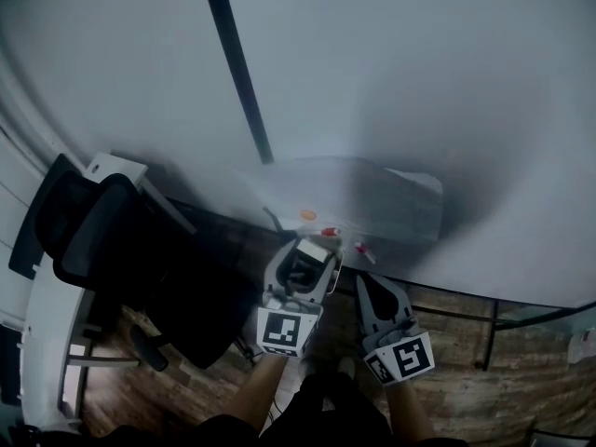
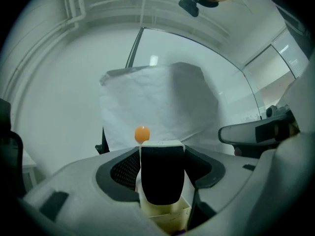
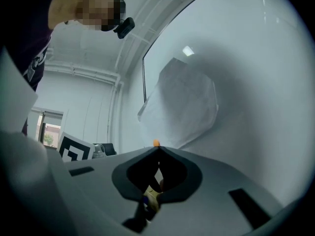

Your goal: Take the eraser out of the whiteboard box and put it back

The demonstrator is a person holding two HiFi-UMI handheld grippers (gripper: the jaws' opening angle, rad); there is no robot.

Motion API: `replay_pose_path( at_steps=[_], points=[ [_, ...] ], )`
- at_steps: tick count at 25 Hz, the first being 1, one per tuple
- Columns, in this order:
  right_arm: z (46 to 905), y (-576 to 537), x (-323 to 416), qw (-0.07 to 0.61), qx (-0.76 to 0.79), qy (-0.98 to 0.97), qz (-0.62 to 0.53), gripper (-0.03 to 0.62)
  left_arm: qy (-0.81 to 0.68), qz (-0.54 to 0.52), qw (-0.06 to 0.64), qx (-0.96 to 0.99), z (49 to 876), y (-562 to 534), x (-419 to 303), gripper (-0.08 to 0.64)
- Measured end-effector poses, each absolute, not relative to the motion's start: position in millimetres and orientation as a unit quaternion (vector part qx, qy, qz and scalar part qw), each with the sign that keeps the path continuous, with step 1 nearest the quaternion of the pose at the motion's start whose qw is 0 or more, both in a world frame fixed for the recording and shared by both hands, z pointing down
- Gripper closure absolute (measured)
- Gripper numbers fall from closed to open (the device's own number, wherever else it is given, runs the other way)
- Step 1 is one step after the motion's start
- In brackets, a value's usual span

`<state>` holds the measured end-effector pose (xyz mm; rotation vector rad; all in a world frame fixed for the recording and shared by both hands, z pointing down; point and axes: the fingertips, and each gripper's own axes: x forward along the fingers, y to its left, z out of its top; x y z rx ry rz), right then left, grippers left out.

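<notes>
My left gripper (image 1: 304, 266) is clamped on the eraser (image 2: 162, 173), a black felt block with a cream back. It sits just under the paper sheet (image 2: 157, 100) and its round orange magnet (image 2: 141, 133) on the smooth whiteboard (image 1: 400, 73). My right gripper (image 3: 157, 154) is beside it, jaws pinched together.

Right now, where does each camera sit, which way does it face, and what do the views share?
Head view: on the person's head, facing steeply down the whiteboard; shows forearms, left gripper, right gripper.
Left gripper view: on the left gripper, looking along jaws shut on the eraser toward the whiteboard; right gripper at right.
Right gripper view: on the right gripper, along shut jaws toward the whiteboard; person's torso at left.
Shared: all show the paper sheet and orange magnet.
</notes>
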<state>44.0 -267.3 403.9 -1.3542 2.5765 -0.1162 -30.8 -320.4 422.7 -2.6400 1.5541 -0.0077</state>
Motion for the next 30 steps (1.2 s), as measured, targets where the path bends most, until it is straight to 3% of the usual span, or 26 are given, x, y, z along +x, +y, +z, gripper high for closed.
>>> replay_pose_path(
  at_steps=[16,24,30],
  points=[
    [442.7,-284.6,49.1,0.122,-0.463,0.874,-0.08,0.589,0.518,-0.043,0.03,-0.854,468.9,-339.2,-19.1,0.304],
    [443.6,-285.4,51.7,0.121,-0.466,0.873,-0.08,0.589,0.511,-0.176,0.043,-0.84,501.2,-350.7,-8.7,0.304],
    [443.0,-285.8,54.9,0.121,-0.469,0.871,-0.078,0.589,0.508,-0.174,0.036,-0.843,506.0,-350.1,-6.7,0.303]
  ],
)
